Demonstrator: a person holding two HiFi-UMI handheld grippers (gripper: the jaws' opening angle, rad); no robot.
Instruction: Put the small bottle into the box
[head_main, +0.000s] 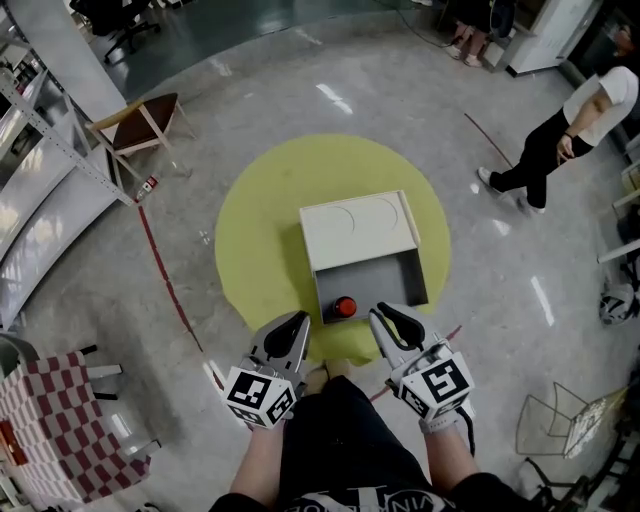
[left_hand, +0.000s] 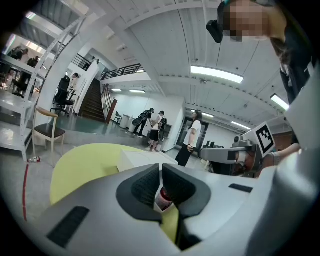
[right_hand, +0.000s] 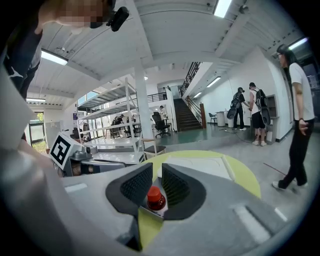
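Looking down, I see grey polished floor (head_main: 300, 90) all around, with shelving (head_main: 40, 170) at 9 o'clock, a wooden chair (head_main: 140, 125) at 10 and a person (head_main: 560, 140) at 2. A yellow round surface (head_main: 250, 230) fills the middle and carries the box (head_main: 360, 235), its lid slid toward 12. The small bottle (head_main: 345, 307) stands in the open tray, against its 6 o'clock wall.

My left gripper (head_main: 297, 320) hangs at 7 with its jaws almost together and empty. My right gripper (head_main: 385, 314) hangs at 5, narrowly parted, holding nothing. Only the gripper views show the staircase (right_hand: 186, 114) and the ceiling lights (left_hand: 216, 74). Each frames the bottle's red cap beyond its jaws.
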